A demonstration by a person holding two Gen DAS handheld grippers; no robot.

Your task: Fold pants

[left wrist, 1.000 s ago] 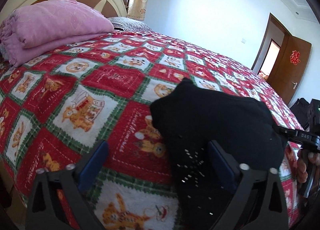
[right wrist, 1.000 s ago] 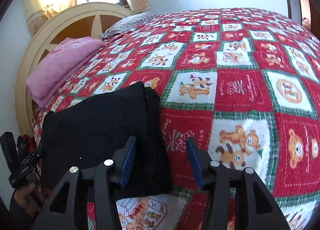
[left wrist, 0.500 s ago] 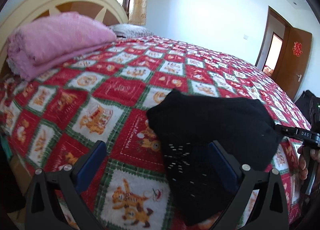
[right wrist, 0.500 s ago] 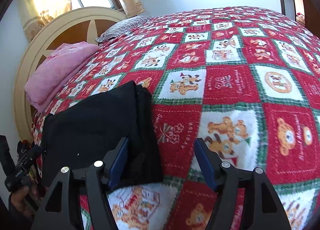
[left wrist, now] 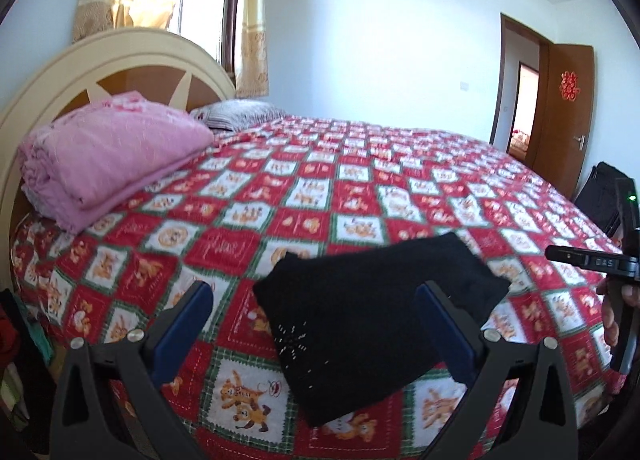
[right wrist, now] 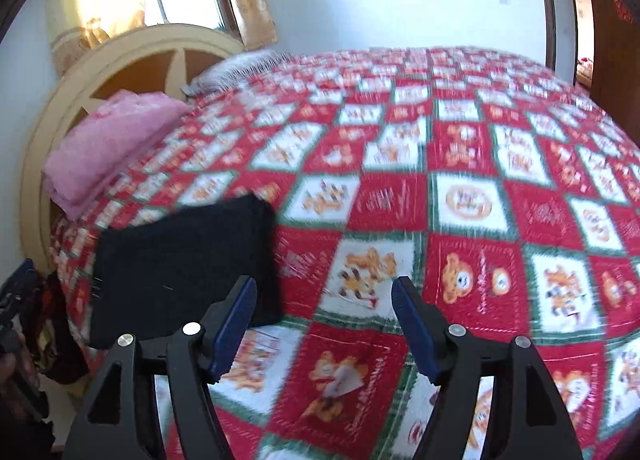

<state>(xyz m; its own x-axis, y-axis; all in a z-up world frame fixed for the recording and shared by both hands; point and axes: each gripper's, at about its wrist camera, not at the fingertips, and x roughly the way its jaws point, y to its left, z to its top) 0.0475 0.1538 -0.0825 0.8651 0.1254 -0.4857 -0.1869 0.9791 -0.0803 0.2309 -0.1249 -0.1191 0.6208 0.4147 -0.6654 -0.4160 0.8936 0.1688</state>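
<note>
Grippers hang above the bedspread (left wrist: 360, 163) near its edge: left gripper (left wrist: 316, 324) spread wide over the folded black pants (left wrist: 372, 300), right gripper (right wrist: 324, 320) also apart, holding nothing, pants just left of it; bare quilt stretches beyond

Black pants (left wrist: 372, 312) (right wrist: 184, 264), folded into a compact, roughly rectangular stack of several layers. Lying flat on the bed (left wrist: 360, 163) (right wrist: 480, 147), near its front edge, well short of its headboard. Small pale flecks scattered over the near corner.
</note>
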